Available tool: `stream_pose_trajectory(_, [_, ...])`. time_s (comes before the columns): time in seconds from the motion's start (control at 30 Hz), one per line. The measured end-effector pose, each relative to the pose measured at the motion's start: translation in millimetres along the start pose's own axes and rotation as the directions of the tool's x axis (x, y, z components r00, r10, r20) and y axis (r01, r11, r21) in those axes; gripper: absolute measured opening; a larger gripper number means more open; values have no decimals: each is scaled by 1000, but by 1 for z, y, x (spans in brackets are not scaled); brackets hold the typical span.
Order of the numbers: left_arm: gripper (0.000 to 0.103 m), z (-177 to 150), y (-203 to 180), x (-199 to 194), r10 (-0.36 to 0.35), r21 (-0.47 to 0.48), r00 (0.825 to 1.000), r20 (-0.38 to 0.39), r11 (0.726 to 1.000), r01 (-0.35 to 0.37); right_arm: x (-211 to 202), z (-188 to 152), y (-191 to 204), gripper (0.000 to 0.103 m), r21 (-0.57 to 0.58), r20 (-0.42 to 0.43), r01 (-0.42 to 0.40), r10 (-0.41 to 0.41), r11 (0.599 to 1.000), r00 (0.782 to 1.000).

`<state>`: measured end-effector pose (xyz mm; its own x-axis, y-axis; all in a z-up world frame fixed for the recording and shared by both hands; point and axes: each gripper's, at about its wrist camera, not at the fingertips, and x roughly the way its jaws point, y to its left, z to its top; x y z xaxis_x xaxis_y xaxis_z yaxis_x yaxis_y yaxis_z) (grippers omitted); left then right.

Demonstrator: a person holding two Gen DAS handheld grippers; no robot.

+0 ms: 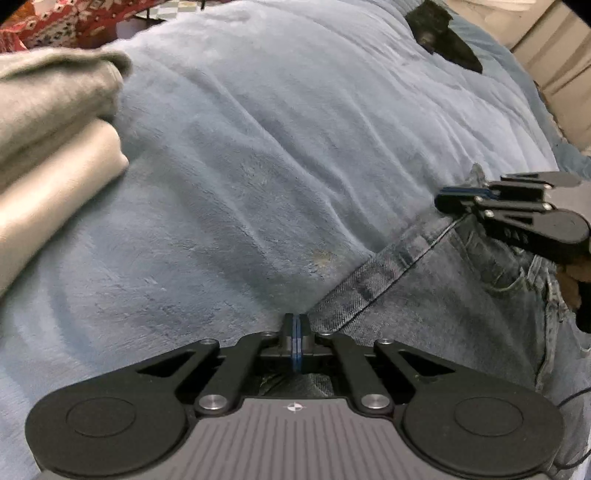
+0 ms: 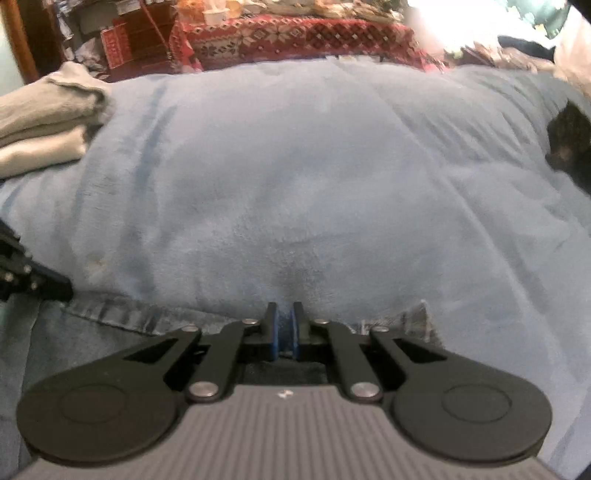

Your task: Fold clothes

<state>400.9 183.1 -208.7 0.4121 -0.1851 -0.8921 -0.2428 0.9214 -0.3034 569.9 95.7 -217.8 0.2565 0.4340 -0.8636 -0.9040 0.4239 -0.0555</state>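
Blue blanket under jeans; left gripper and right gripper each apparently pinch the waistband.

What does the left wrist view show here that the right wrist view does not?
Only the left wrist view shows the right gripper from outside, closed at the jeans' waistband, plus the jeans' pocket seams.

Only the right wrist view shows the red patterned cloth in full, with clutter on top, and the waistband's far corner.

Both show the light blue blanket, the folded beige clothes at left, a dark item at right, and the left gripper.
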Motion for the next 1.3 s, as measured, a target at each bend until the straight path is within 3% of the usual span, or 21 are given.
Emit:
stream_pose_trajectory(0.07, [6,-3,-3,-3,-5,23,1000,1,1000,5,-5,-3,5,10,-29,0,-8,8,1000,1000])
stream_pose_trajectory(0.27, [3,-13,8,7,-4,28,1000,-10,1000,5,9,-8,-24,8,30,-22,42,-41,999,999])
stream_pose_trajectory(0.3, [3,-13,10,7,-10,22,1000,-13,1000,10,9,-10,-31,0,42,-24,52,-51,998,998])
stream_pose_trajectory(0.4, [3,-11,14,6,-26,5,999,-23,1000,26,9,-12,-56,0,81,-26,-14,16,997,1000])
stream_pose_trajectory(0.5, [3,-11,10,5,-18,18,999,-26,1000,18,7,-10,-53,0,-5,-33,-12,12,1000,999])
stream_pose_trajectory(0.67, [3,-12,10,2,-5,26,1000,-25,1000,6,-5,-9,-59,0,-21,-23,-24,24,999,999])
stream_pose_trajectory(0.87, [3,-16,8,-6,6,58,1000,-17,998,-5,-19,-13,-52,2,-22,13,39,-38,999,999])
stream_pose_trajectory(1.07, [3,-21,11,2,16,70,1000,-12,997,-15,24,-16,-69,0,-44,-55,79,-81,996,995])
stream_pose_trajectory(1.17, [3,-22,13,4,13,65,1000,-11,998,-13,32,-17,-83,0,5,-55,58,-58,998,997])
stream_pose_trajectory(1.23, [3,-20,13,3,10,55,1000,-20,998,-9,29,-16,-91,0,-6,-72,166,-166,986,984])
stream_pose_trajectory(1.3, [3,-17,11,-2,13,47,999,-32,999,-11,12,-15,-107,2,87,-57,145,-141,986,988])
